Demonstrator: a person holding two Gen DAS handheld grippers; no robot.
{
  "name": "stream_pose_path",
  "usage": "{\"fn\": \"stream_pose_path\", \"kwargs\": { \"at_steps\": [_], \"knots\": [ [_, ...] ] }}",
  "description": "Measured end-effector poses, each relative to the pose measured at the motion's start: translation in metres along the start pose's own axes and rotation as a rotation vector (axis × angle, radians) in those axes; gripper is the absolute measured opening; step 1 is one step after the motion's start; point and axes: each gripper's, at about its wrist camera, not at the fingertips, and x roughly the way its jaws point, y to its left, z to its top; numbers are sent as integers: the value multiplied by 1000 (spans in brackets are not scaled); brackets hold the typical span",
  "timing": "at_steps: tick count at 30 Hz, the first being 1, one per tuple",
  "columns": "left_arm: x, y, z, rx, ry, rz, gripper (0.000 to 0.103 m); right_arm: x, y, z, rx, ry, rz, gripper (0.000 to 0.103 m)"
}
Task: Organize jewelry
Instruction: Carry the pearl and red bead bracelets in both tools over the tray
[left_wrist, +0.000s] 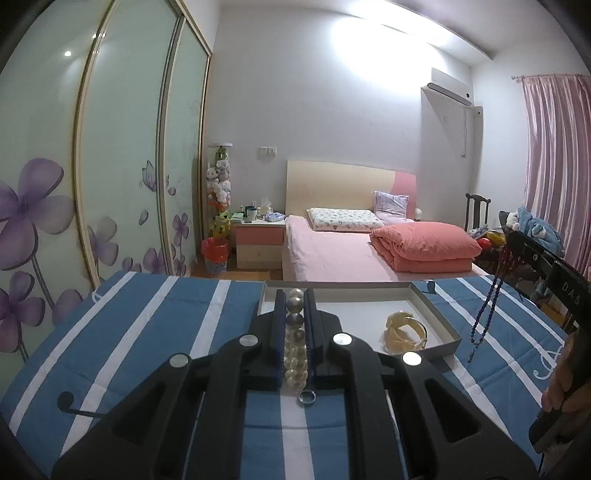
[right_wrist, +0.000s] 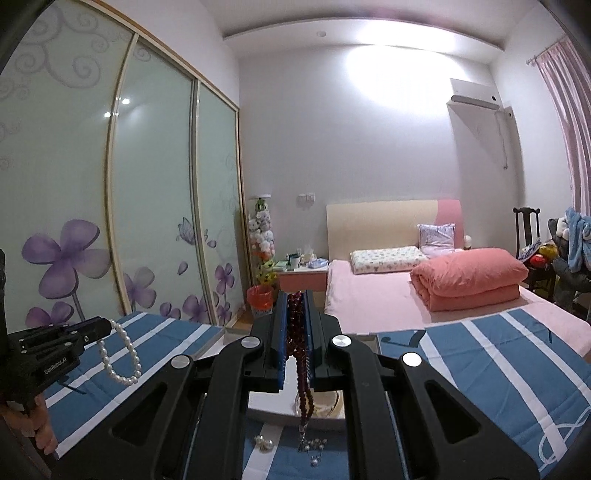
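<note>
Dangling from your left tool (left_wrist: 295, 325), the pearl strand (left_wrist: 295, 354) hangs over the blue striped tabletop (left_wrist: 147, 332), just before the shallow white tray (left_wrist: 436, 314) holding a gold bangle (left_wrist: 404, 332). Pearls are smooth, slippery and limp, so pinch across several beads. That tool is fully closed on them. Your right tool (right_wrist: 295, 339) is likewise clamped shut on a dark red bead necklace (right_wrist: 295, 332), which droops, probably above the tray.
</note>
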Motion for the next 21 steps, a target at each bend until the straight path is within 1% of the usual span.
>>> {"fn": "stream_pose_path", "kwargs": {
  "at_steps": [9, 21],
  "knots": [
    [17, -11, 6, 32, -16, 22, 10, 10, 2, 3, -13, -33, -8, 9],
    [47, -23, 17, 68, -21, 105, 10, 31, -2, 3, -4, -38, -41, 9]
  ]
}}
